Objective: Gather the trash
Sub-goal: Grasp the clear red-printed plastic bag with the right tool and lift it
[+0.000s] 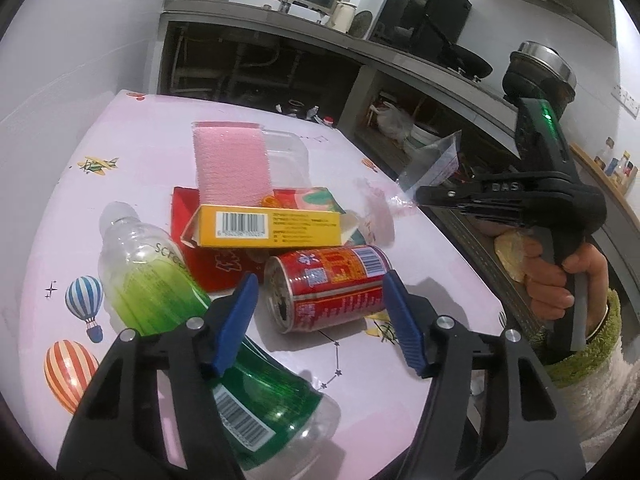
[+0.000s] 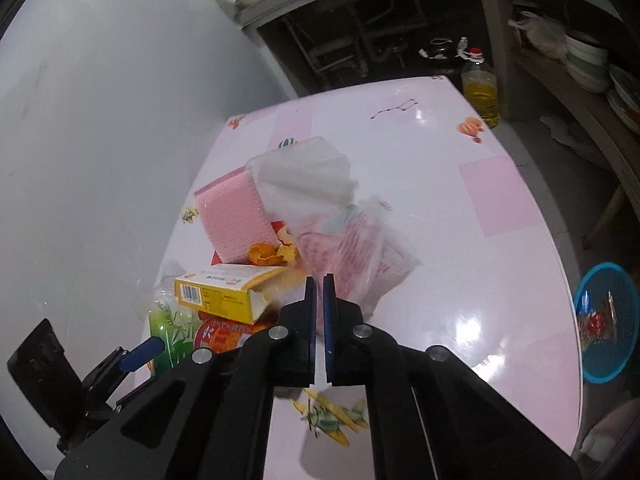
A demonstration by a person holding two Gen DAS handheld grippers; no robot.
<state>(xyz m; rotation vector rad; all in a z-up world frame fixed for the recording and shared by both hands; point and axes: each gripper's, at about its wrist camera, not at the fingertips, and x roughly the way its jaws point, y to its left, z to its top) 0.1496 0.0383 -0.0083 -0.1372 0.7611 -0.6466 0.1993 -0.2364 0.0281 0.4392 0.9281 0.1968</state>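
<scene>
A red drink can [image 1: 328, 288] lies on its side on the pink table [image 1: 432, 264]. My left gripper [image 1: 320, 300] hovers over it, open, its blue pads either side of the can and apart from it. Around the can lie a green-labelled bottle [image 1: 140, 280], a yellow box [image 1: 264, 226], a pink foam sheet [image 1: 232, 164], a clear tub [image 1: 288, 152] and a red packet [image 1: 216, 264]. At the table's right edge my right gripper [image 1: 420, 196] is shut on a clear plastic bag [image 1: 436, 160]. In the right wrist view the right gripper [image 2: 319, 292] pinches that bag [image 2: 352, 248] above the table.
A blue basket [image 2: 608, 328] holding some wrappers stands on the floor beyond the table's right edge. An oil bottle [image 2: 480, 92] stands past the far corner. Orange peel [image 2: 272, 254] lies by the foam sheet. Counter shelves [image 1: 400, 128] run close behind the table.
</scene>
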